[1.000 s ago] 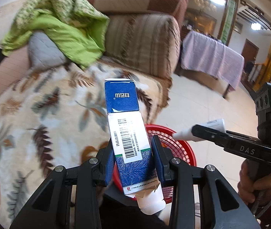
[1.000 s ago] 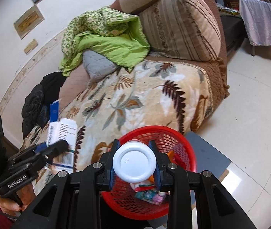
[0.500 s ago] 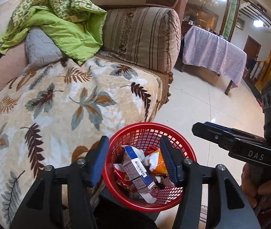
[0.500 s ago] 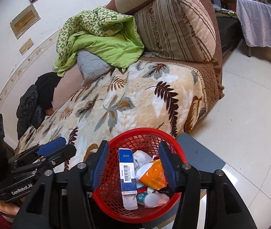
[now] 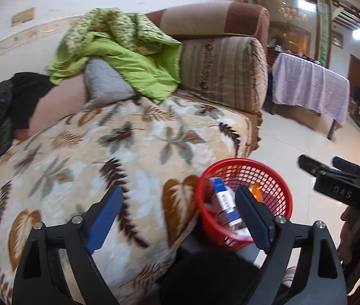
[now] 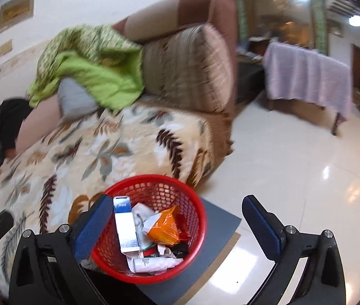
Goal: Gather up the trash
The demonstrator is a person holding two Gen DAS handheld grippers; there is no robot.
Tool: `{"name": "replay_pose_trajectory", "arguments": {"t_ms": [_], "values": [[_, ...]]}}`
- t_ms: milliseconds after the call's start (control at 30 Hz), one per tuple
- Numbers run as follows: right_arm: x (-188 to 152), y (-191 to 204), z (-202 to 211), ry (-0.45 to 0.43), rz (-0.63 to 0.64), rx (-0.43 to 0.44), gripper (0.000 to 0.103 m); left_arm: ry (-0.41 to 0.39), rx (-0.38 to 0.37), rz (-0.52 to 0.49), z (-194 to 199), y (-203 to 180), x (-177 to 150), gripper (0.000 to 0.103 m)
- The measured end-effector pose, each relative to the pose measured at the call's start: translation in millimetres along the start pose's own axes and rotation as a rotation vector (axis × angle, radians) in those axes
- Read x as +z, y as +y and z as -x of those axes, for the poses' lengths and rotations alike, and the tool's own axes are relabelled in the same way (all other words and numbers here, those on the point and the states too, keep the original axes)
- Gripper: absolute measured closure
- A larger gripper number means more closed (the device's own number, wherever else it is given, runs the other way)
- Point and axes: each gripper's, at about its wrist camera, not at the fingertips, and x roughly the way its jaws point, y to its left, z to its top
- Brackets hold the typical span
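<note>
Left claw (image 5: 177,216): jaws spread wide, nothing between them, hovering over the leaf-print blanket (image 5: 119,152) with the basket at about 3 o'clock.
Right claw (image 6: 177,226): wide open too and empty, its left finger overlapping the basket's near rim at 9 o'clock.
Trash: sitting in the red mesh basket (image 6: 195,203), where I can make out a blue-and-white carton (image 6: 125,228), an orange wrapper (image 6: 166,228) and a white tube (image 6: 154,263) at the bottom.
Carton axis: running roughly 12 to 6 o'clock in the right wrist view, leaning on the basket's left wall.
Basket position: on a grey mat (image 6: 220,231) on the tiled floor (image 6: 294,172), pressed against the sofa edge.
Nearer hand: right, I'd say; the basket lies almost under it.
Open room: plenty of bare floor from 1 to 4 o'clock; the sofa blocks the 9 to 11 o'clock side.
Loose trash: none showing on the blanket from either view, so collection looks close to done.
</note>
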Motion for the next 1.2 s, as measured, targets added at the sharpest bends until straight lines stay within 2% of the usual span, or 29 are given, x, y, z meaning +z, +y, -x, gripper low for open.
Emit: {"name": "replay_pose_trajectory", "arguments": {"t_ms": [133, 200, 367, 533, 667, 800, 1200], "values": [[-13, 5, 7, 0.077, -0.004, -0.021, 0.0, -0.016, 0.068, -0.011, 20, 10, -18, 0.007], [-22, 6, 9, 0.117, -0.015, -0.035, 0.0, -0.028, 0.137, -0.027, 29, 13, -30, 0.007], [-36, 20, 14, 0.14, 0.036, -0.053, 0.0, -0.037, 0.232, -0.031, 38, 21, -41, 0.004], [-36, 30, 23, 0.101, 0.076, -0.07, 0.0, -0.066, 0.316, -0.046, 42, 24, -42, 0.0], [-36, 35, 26, 0.088, 0.098, -0.066, 0.0, -0.089, 0.324, -0.048, 45, 21, -42, 0.0], [-37, 38, 26, 0.083, 0.113, -0.061, 0.0, -0.07, 0.343, -0.065, 39, 18, -42, 0.0], [-37, 39, 27, 0.087, 0.116, -0.053, 0.0, -0.057, 0.331, -0.035, 37, 23, -45, 0.0]]}}
